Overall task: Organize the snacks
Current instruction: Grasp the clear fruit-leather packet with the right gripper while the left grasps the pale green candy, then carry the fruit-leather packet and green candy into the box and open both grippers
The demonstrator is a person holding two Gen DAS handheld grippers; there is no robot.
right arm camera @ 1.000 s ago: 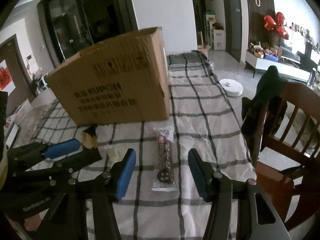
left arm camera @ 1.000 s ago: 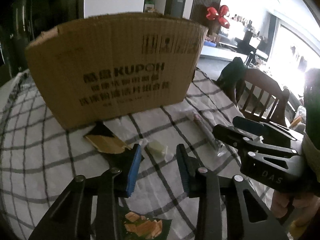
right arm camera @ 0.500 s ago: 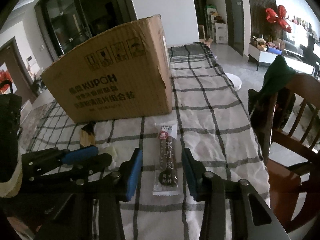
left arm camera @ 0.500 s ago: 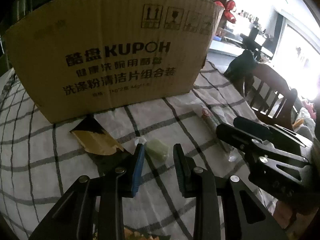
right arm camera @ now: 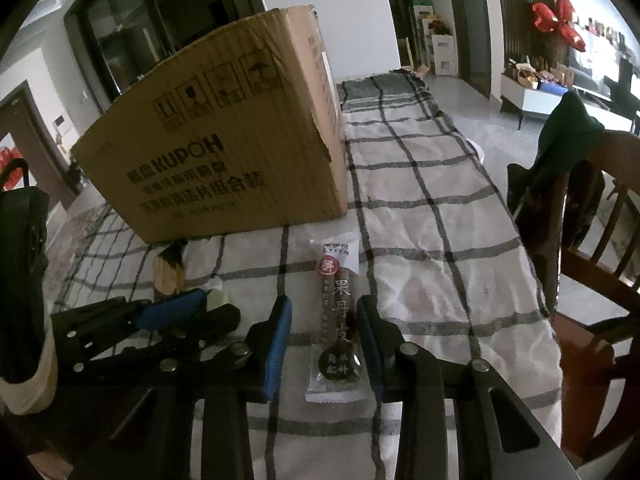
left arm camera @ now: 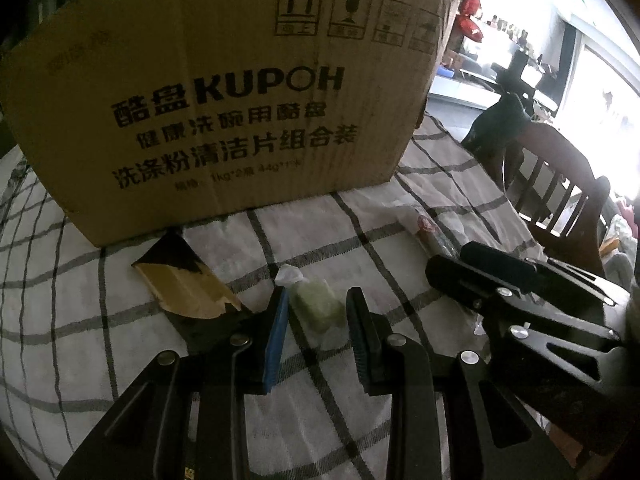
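Note:
A pale green wrapped candy (left arm camera: 316, 310) lies on the checked tablecloth (left arm camera: 100, 340) between the tips of my left gripper (left arm camera: 318, 332). Both pads rest against its sides. From the right wrist view, the left gripper (right arm camera: 208, 308) shows at the left with the candy (right arm camera: 219, 299) at its tip. A long snack stick in a clear and white wrapper (right arm camera: 336, 316) lies lengthwise between the jaws of my right gripper (right arm camera: 324, 340). Those jaws are closing, with a gap still showing on the stick's left side. In the left wrist view the right gripper (left arm camera: 446, 262) hovers over the stick (left arm camera: 428, 228).
A big cardboard box (left arm camera: 224, 100) (right arm camera: 224, 160) stands just behind the snacks. A gold and black wrapper (left arm camera: 184, 284) (right arm camera: 170, 272) lies in front of it. A wooden chair (right arm camera: 592, 240) with a dark green garment (right arm camera: 568, 140) stands at the table's right edge.
Both grippers have come down and closer to the snacks. The right jaws have narrowed a lot around the snack stick. The left jaws have closed in on the green candy.

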